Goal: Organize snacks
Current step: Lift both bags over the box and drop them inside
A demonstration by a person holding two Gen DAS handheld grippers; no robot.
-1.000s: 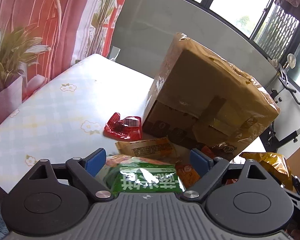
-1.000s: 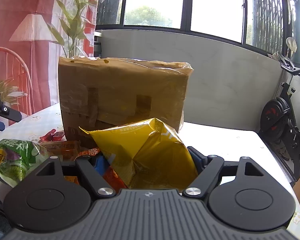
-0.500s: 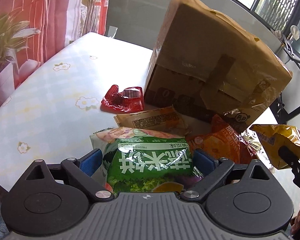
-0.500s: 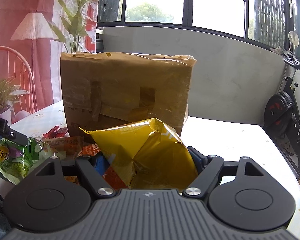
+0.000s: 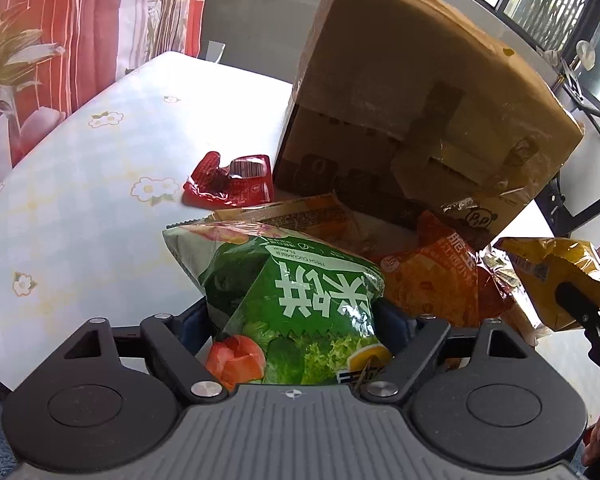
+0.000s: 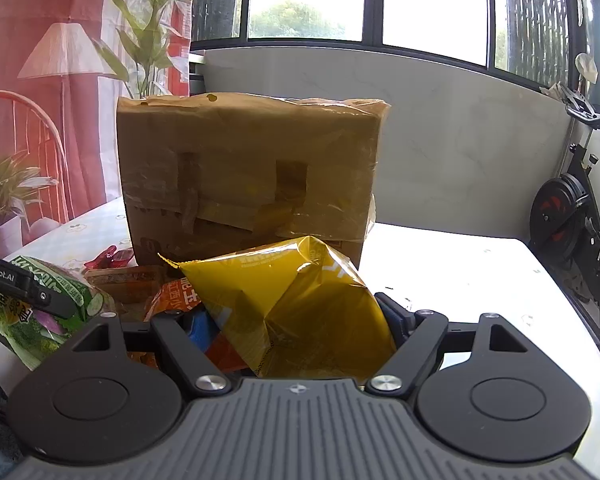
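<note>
Small crinkled red foil packet [image 5: 230, 180] on the flowered tablecloth [image 5: 80, 184], left gripper [image 5: 296, 320] just closing on a puffy glossy green snack bag [image 5: 296, 292], tall taped cardboard box [image 6: 248, 176] behind, right gripper [image 6: 296, 320] clamping a creased shiny yellow foil bag [image 6: 300, 304].
</note>
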